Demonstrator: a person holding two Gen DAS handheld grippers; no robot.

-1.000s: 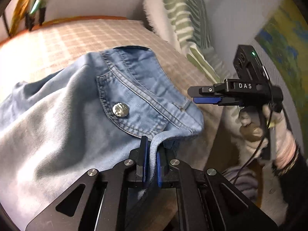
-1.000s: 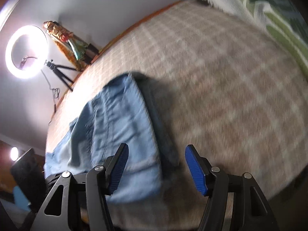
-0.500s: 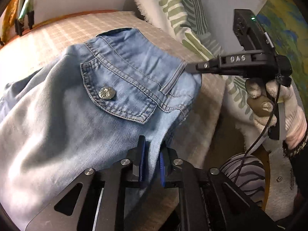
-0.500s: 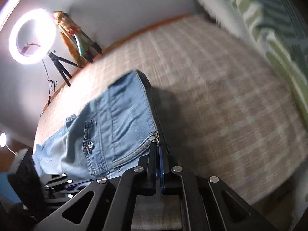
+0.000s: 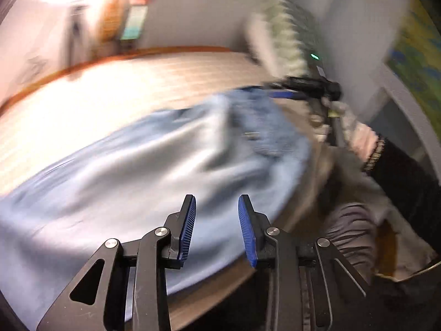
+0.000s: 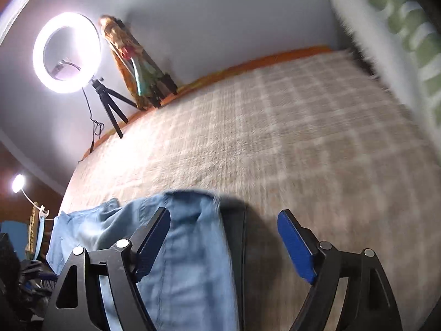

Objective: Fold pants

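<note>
The pants [image 5: 154, 165] lie spread on the checked bedcover [image 6: 275, 138], their long axis running from about 8 o'clock up to 2 o'clock in the left wrist view. The left gripper [image 5: 217, 227] hangs open and empty over their near edge, denim straight ahead at 12 o'clock. The right gripper [image 6: 223, 244], jaws wide apart and holding nothing, hovers above the waistband end. Both sit close; the right looks nearer that end.

Pants [image 6: 179, 262] on bed [image 6: 275, 151], ring light [image 6: 66, 52] behind
</note>
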